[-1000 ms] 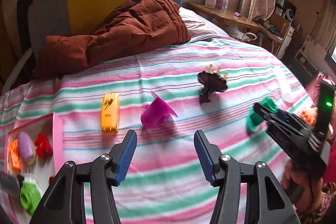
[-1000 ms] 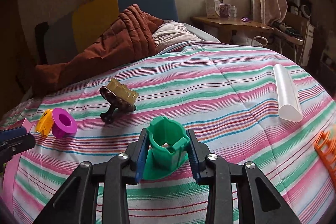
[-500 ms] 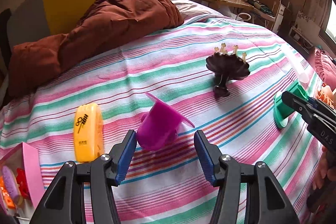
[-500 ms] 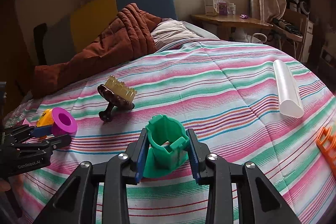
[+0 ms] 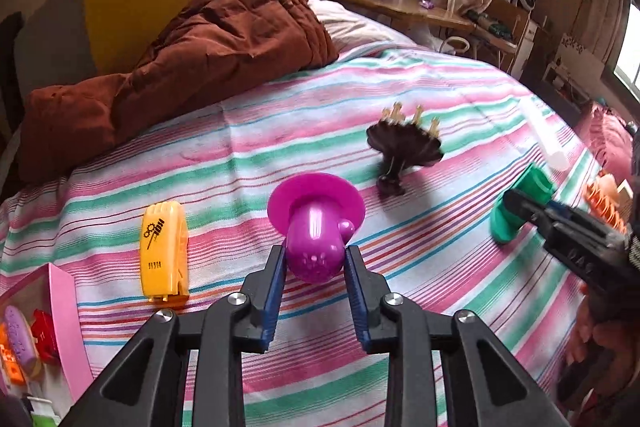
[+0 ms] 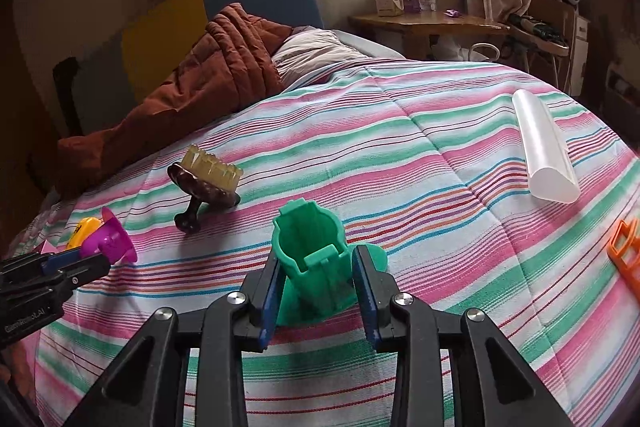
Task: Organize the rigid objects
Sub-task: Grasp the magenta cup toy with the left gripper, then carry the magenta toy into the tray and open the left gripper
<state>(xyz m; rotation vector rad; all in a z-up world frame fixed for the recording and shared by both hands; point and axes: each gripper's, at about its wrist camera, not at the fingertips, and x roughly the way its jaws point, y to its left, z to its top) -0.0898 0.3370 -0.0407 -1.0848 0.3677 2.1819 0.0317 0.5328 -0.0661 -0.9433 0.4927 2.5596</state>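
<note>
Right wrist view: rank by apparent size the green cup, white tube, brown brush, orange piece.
1. green cup, but nearest the camera, so unsure
2. white tube
3. brown brush
4. orange piece, cut off by the frame edge

The pink box (image 5: 60, 323) at lower left and the orange basket (image 6: 626, 251) at right are cut off by frame edges; the brown brush (image 5: 404, 147) is blurred.

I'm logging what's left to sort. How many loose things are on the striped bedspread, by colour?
Purple: 1, funnel
Yellow: 1, case
Green: 1, holder
Brown: 1, brush
Clear: 1, tube
Orange: 1, rack
Total: 6
</note>
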